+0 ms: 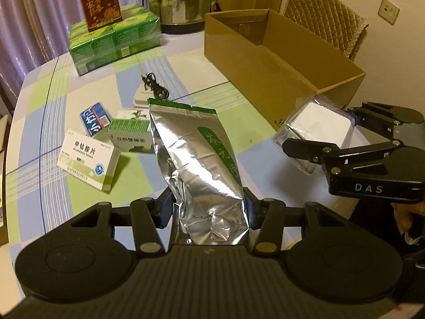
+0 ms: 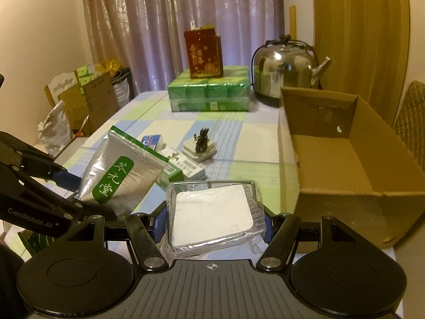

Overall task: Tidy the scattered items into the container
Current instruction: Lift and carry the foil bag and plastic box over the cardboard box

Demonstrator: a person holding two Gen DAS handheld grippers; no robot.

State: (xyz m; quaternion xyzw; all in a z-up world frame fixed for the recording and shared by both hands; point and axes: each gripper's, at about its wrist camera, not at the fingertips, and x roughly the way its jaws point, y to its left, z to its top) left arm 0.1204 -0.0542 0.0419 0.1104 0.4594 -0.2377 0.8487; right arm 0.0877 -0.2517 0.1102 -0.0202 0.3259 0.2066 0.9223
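My left gripper [image 1: 208, 212] is shut on a silver foil pouch [image 1: 196, 159] with a green label, held up off the table; the same pouch [image 2: 119, 178] shows at the left of the right wrist view. My right gripper [image 2: 213, 223] is shut on a clear plastic case [image 2: 212, 215] with white contents, also seen as the clear case [image 1: 316, 127] beside the box. The open cardboard box [image 1: 279, 61] stands at the right, and its inside [image 2: 345, 159] looks bare. On the table lie a white medicine box [image 1: 89, 158], a green-white box [image 1: 130, 135] and a blue pack [image 1: 94, 118].
A white charger with a black cable [image 1: 152, 90] lies mid-table. At the back stand a green wrapped bundle [image 1: 114, 40] with a red box [image 1: 99, 0] on top, and a steel kettle [image 1: 183, 0]. A padded chair [image 1: 329, 18] stands behind the cardboard box. Bags and cartons [image 2: 79, 106] sit on the floor.
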